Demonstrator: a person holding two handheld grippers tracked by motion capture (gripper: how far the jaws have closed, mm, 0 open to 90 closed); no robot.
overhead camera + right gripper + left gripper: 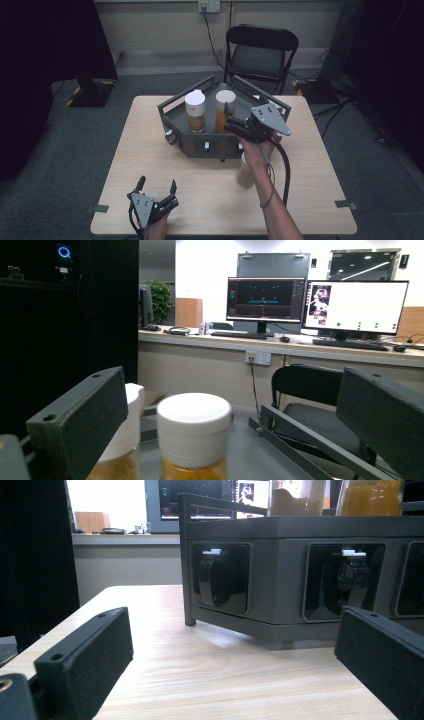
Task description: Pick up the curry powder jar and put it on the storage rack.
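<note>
Three jars are showing in the high view. Two are standing side by side in the grey tray [172, 116]: a left jar [195, 111] with brown contents and a right jar [223, 111] with orange contents, both capped in white. The third jar [245, 172] is standing on the table [150, 150] just in front of the tray, partly hidden behind the person's right forearm; its contents are looking tan.

Two grippers are in use. The right gripper [231, 120] is hovering over the tray at the right jar, its jaws spread wide. In the right gripper view that jar's white lid [194, 427] is sitting low between the two jaws with clear gaps on both sides, orange showing beneath it, and the left jar [122, 440] is standing just beside it, partly behind one jaw. Nothing is being gripped.

The left gripper [157, 188] is resting low near the table's front edge, well apart from the tray, jaws also spread and holding nothing. In the left gripper view the tray wall [290, 575] is facing the camera with dark recessed pockets, and the two jars' bases are showing above its rim.

One black folding chair [260, 52] is standing behind the table.
</note>
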